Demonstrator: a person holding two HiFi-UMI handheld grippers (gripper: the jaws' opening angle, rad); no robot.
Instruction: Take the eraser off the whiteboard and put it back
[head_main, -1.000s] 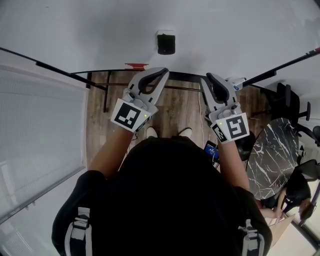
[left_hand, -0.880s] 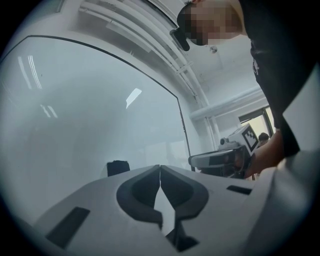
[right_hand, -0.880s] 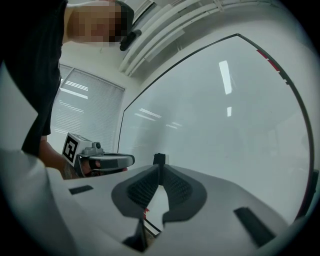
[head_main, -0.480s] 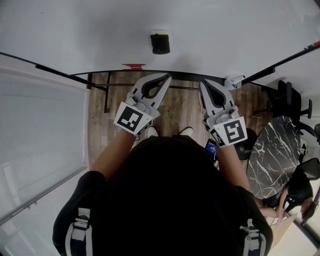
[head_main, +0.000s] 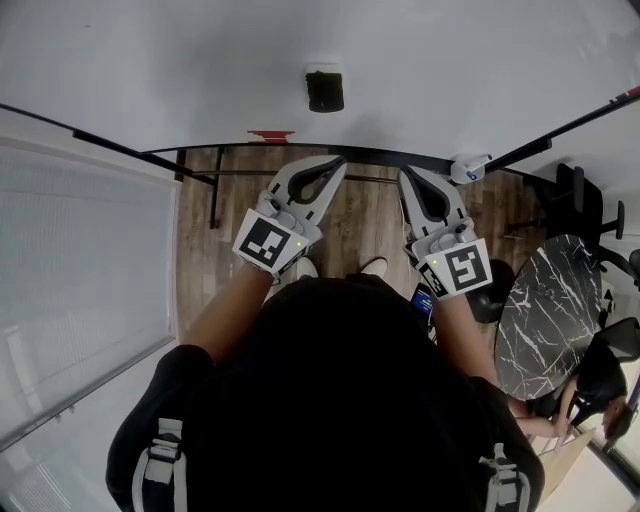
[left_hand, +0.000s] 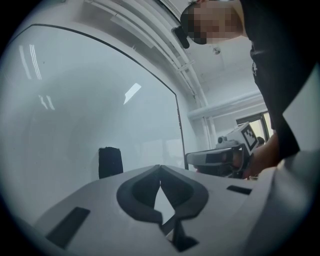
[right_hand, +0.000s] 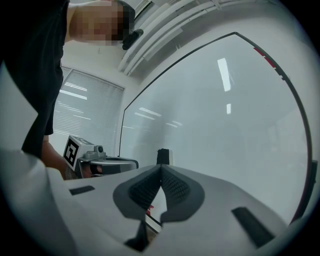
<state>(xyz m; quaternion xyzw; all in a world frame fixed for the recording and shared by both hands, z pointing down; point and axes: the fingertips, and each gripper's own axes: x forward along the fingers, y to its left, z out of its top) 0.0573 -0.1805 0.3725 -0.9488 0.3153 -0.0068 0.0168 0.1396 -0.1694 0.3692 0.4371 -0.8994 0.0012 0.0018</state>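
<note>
While both grippers pointed toward the whiteboard (head_main: 480, 60), the eraser (head_main: 325, 90) sat stuck on it, upper centre of the head view, well apart from either tool. Left gripper (head_main: 338, 161): 2 jaws closed tip to tip, nothing between them. Right gripper (head_main: 403, 176): jaws likewise together, empty. In the right gripper view the eraser showed just above the jaw tips.

Closed, empty right gripper (right_hand: 161, 169) facing eraser (right_hand: 163, 156) on whiteboard (right_hand: 225, 125)
</note>
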